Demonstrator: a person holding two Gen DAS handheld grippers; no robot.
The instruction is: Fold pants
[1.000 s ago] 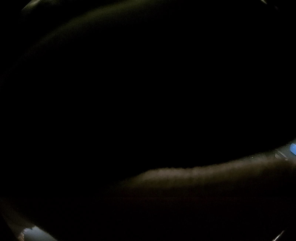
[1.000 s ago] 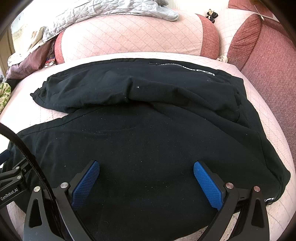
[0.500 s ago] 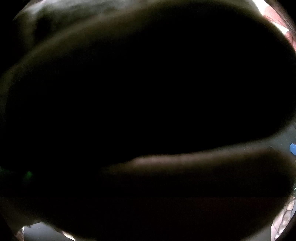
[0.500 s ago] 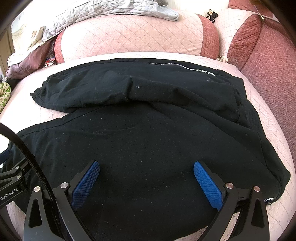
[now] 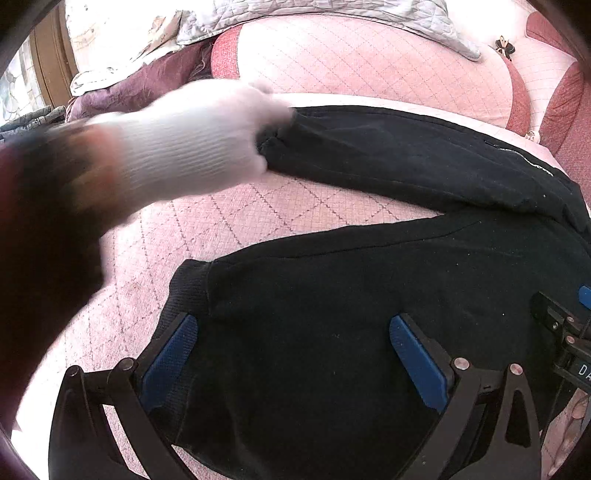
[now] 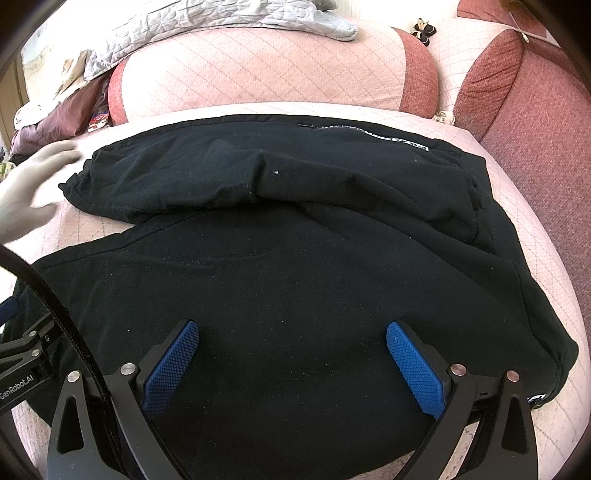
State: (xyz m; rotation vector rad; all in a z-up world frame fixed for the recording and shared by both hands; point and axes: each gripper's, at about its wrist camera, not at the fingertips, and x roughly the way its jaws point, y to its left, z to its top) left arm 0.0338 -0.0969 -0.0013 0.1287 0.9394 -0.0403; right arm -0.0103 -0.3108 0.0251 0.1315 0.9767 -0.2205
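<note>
Black pants (image 6: 295,266), spread flat, legs apart, on pink quilted cushion (image 6: 258,70)

Ahead of the tools stretches a pink quilted sofa seat (image 6: 517,229), its padded backrest (image 6: 258,70) beyond. A grey quilted blanket (image 6: 192,22) drapes over it. Dark red cushions (image 6: 535,110) stand to the right; daylight floods in from the far left.

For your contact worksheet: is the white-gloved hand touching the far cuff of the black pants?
Cannot tell. In the left wrist view the gloved hand overlaps the pants cuff but is blurred; the right wrist view suggests a narrow gap.
</note>
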